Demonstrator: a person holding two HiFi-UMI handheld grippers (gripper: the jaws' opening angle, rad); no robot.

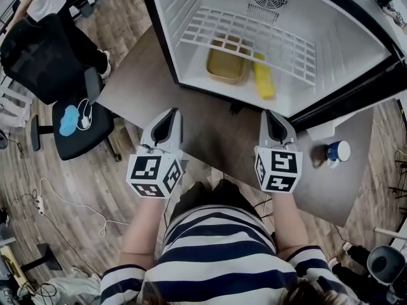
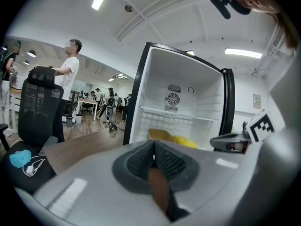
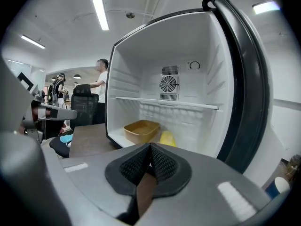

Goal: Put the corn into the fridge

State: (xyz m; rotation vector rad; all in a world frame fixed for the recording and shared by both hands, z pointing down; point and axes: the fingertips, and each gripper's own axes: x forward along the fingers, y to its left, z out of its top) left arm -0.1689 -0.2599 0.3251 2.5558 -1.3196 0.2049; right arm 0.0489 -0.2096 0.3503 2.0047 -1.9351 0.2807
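The yellow corn [image 1: 264, 79] lies on the floor of the open fridge [image 1: 191, 49], just right of a tan tray [image 1: 226, 64]. It shows as a yellow lump beside the tray in the left gripper view [image 2: 184, 141] and the right gripper view [image 3: 167, 138]. Both grippers hover over the brown table, in front of the fridge and apart from the corn. My left gripper [image 1: 166, 125] is shut with nothing between its pads [image 2: 153, 155]. My right gripper [image 1: 275, 125] is shut and empty too, pads [image 3: 149, 162] meeting.
A wire shelf [image 1: 248, 33] spans the fridge above the tray. The fridge door [image 1: 356, 88] stands open at the right. A blue and white cup [image 1: 335, 151] sits on the table [image 1: 210, 132] at the right. A black office chair [image 1: 44, 62] stands left; people stand in the background.
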